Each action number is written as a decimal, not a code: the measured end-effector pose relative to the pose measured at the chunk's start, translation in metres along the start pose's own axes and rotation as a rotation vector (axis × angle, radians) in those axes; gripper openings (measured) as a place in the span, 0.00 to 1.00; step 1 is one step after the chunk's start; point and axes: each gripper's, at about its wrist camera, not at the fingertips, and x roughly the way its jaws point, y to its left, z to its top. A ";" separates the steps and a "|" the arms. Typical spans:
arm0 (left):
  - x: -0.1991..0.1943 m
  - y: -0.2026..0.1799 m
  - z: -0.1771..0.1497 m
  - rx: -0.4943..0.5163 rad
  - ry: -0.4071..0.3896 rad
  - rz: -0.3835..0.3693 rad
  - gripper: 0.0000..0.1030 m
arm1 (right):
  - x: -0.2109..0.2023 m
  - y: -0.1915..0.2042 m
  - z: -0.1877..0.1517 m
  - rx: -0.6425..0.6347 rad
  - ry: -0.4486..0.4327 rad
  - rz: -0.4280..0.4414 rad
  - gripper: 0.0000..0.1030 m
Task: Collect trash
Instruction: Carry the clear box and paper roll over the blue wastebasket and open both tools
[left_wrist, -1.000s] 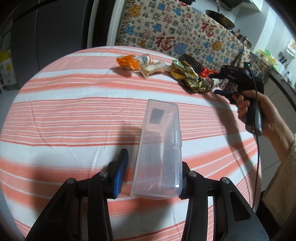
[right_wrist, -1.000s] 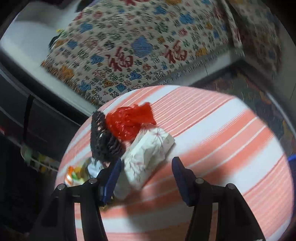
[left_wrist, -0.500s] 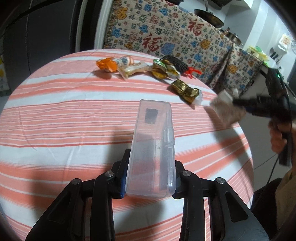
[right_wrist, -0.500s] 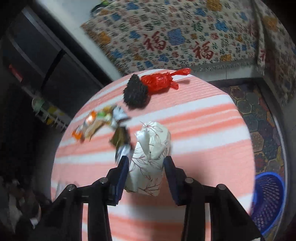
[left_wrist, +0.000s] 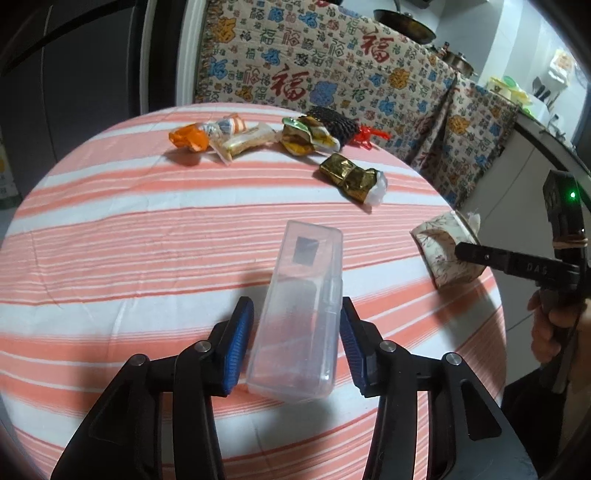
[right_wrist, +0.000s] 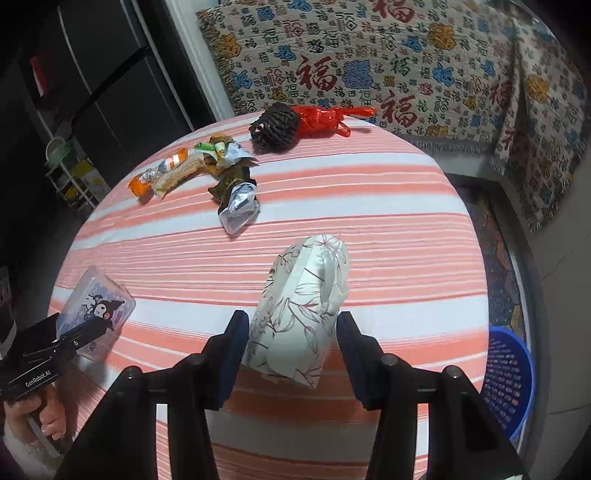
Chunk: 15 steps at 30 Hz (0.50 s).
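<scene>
Tissue pack (right_wrist: 301, 314) is bracketed lengthwise by opened right tool (right_wrist: 288, 347), w/ blue basket (right_wrist: 511, 384) just right of tabletop (right_wrist: 406, 229).

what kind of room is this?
Probably a home kitchen or dining area: a round table with a striped cloth, a pan and pot on a counter behind, and a blue basket on the floor.

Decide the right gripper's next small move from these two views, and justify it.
Probably back the right gripper off the tissue pack. Its jaws stand apart with a gap on either side, and the pack lies on the table. The pack does not look like trash. The crumpled foil wrapper just beyond it does, and the blue basket sits on the floor nearby.
</scene>
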 end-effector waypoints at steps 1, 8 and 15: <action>0.001 -0.001 0.000 0.009 0.007 0.003 0.34 | -0.001 -0.003 0.000 0.021 -0.001 0.012 0.44; -0.007 -0.007 -0.002 0.010 -0.013 -0.006 0.33 | -0.015 0.011 -0.011 -0.050 -0.033 -0.026 0.40; -0.008 -0.037 0.010 0.030 -0.029 -0.060 0.33 | -0.040 0.008 -0.026 -0.071 -0.091 -0.066 0.40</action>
